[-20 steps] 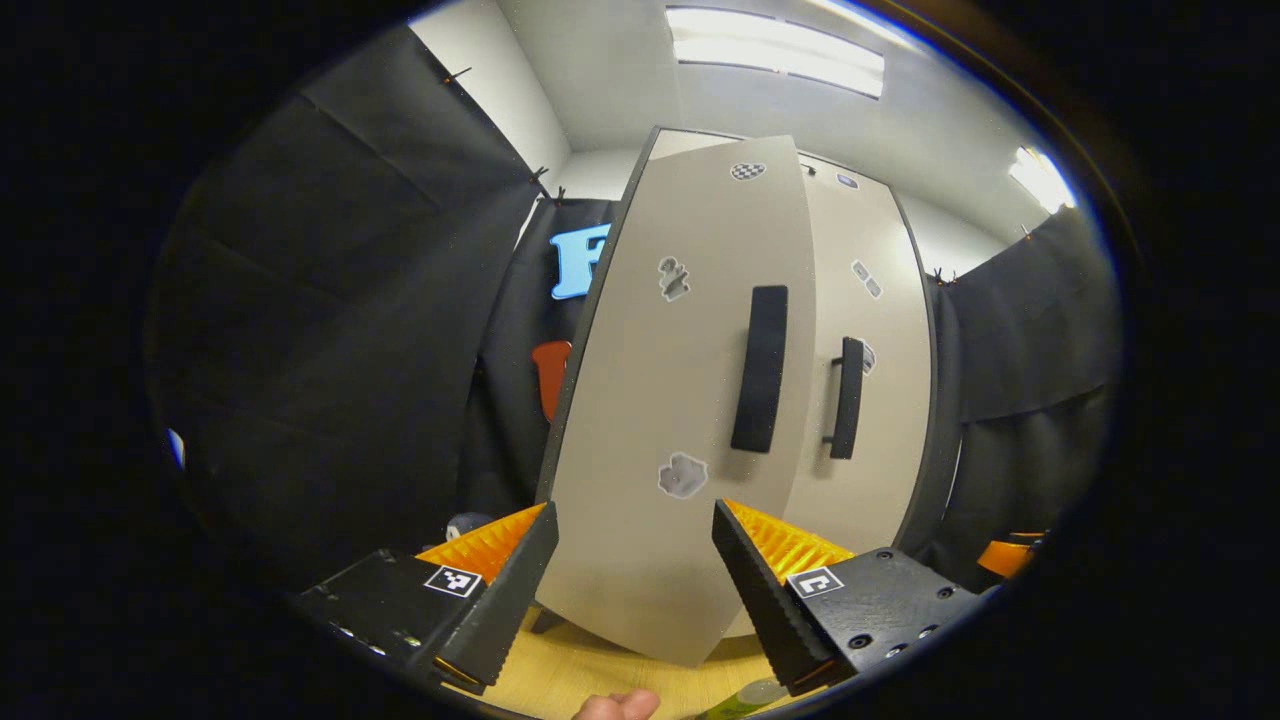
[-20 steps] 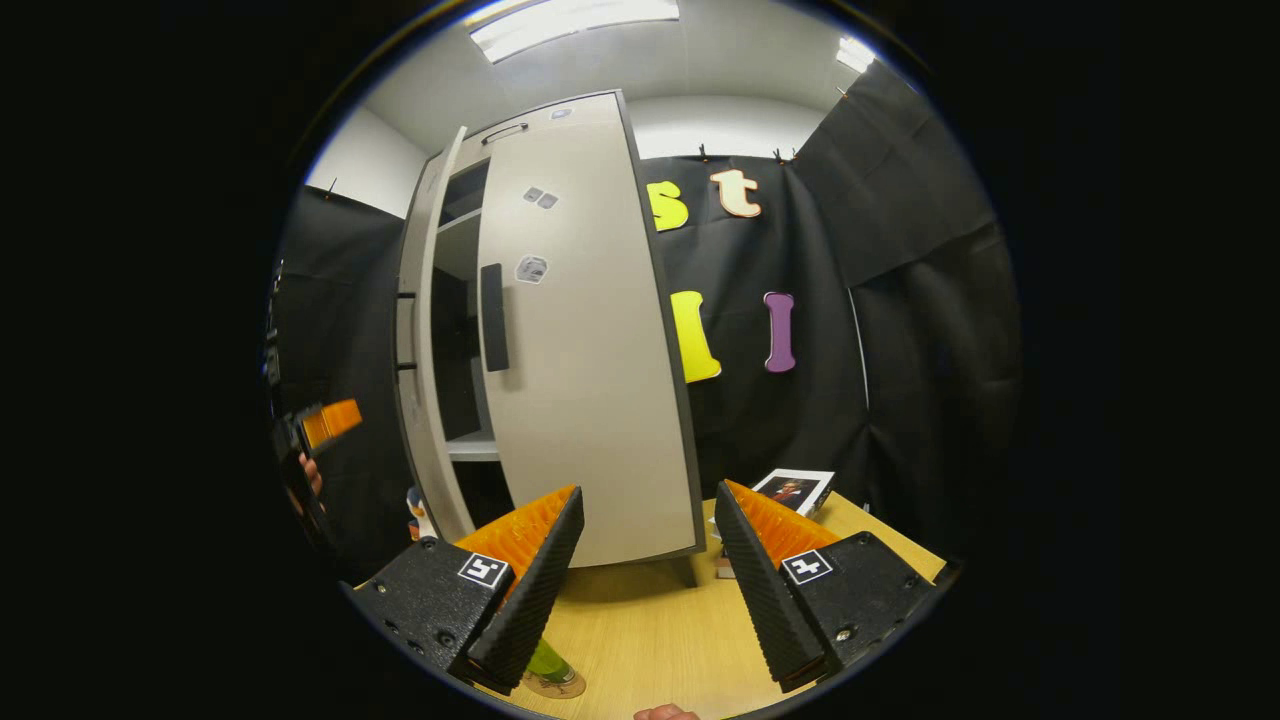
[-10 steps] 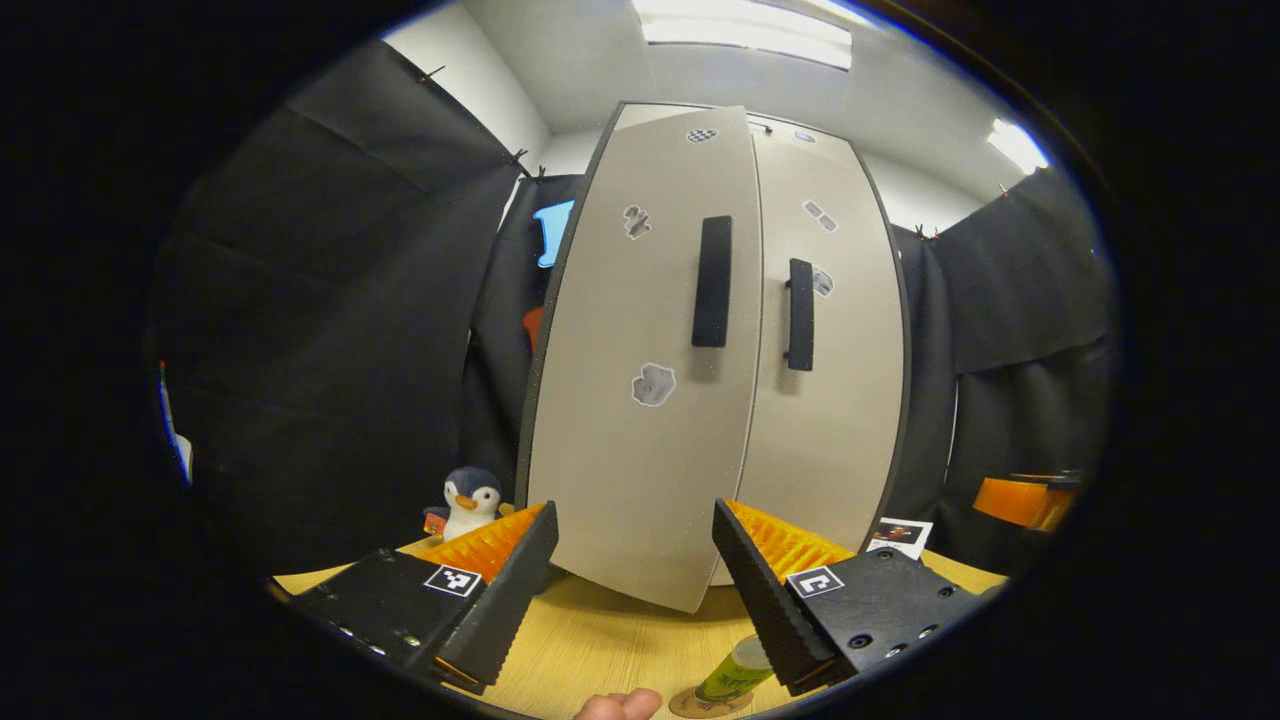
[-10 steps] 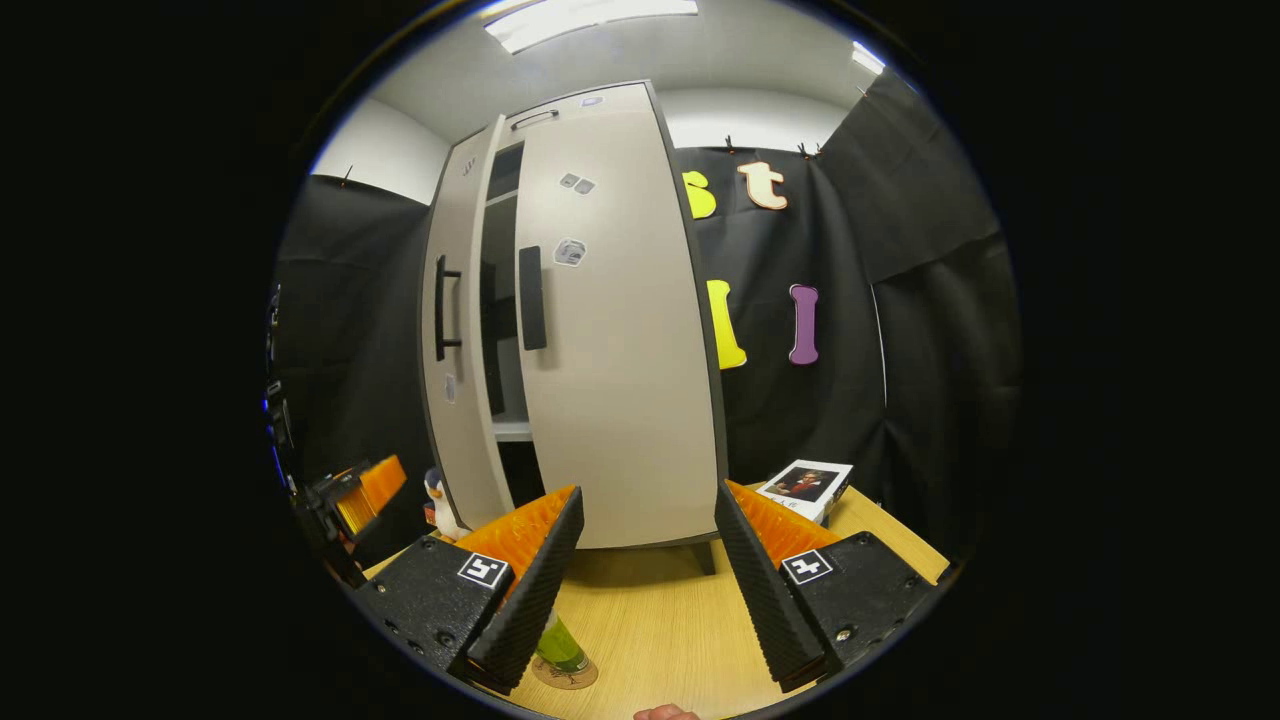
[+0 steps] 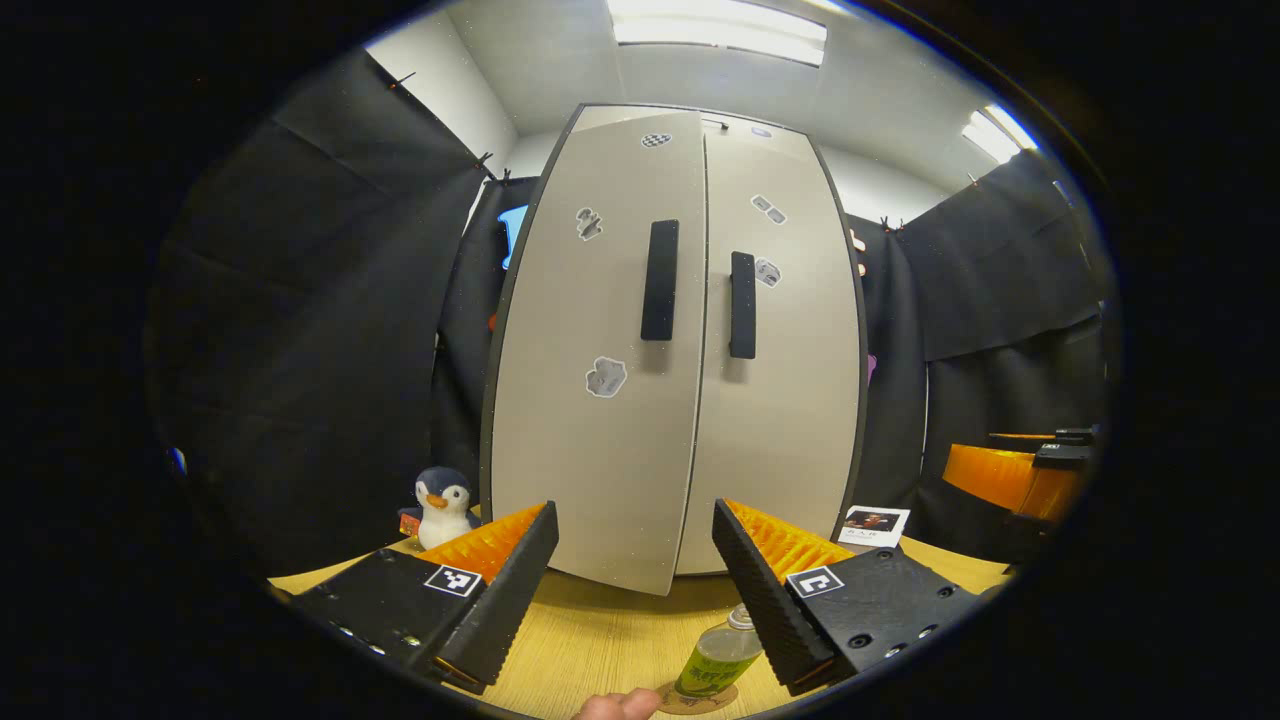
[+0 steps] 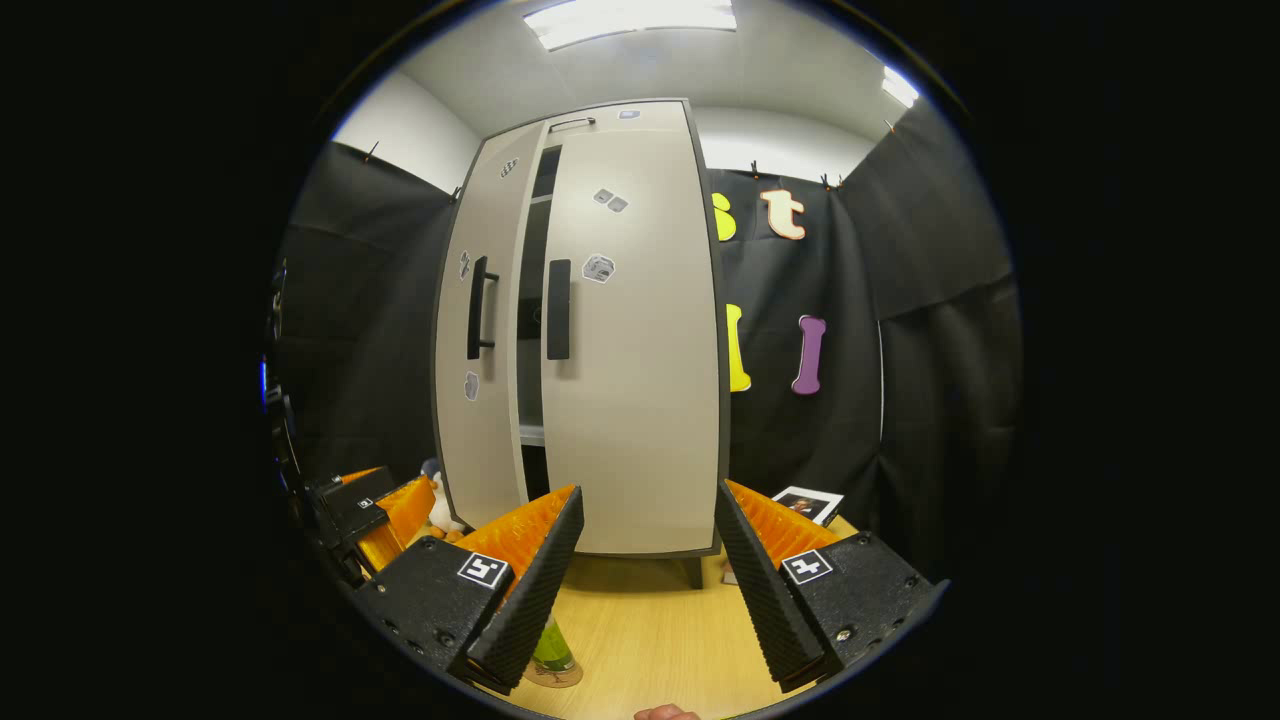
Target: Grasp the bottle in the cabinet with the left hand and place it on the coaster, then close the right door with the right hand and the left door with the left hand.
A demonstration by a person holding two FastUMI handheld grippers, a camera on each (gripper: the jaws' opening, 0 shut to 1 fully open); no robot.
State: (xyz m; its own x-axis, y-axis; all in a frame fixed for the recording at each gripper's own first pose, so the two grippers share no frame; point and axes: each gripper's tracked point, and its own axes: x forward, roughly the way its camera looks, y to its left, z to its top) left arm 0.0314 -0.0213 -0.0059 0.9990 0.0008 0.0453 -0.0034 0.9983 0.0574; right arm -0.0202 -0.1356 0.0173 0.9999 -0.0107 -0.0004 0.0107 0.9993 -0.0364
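Left gripper: you are holding it spread, gripping nothing.
Right gripper: you are holding it spread too.
Green-labelled clear plastic bottle: standing on the round brown coaster.
Grey left door: sitting slightly ajar.

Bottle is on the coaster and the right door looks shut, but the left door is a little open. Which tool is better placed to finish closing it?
Left. The left tool faces the left door, whose lower edge stands out just ahead of it. The right tool faces the shut right door.
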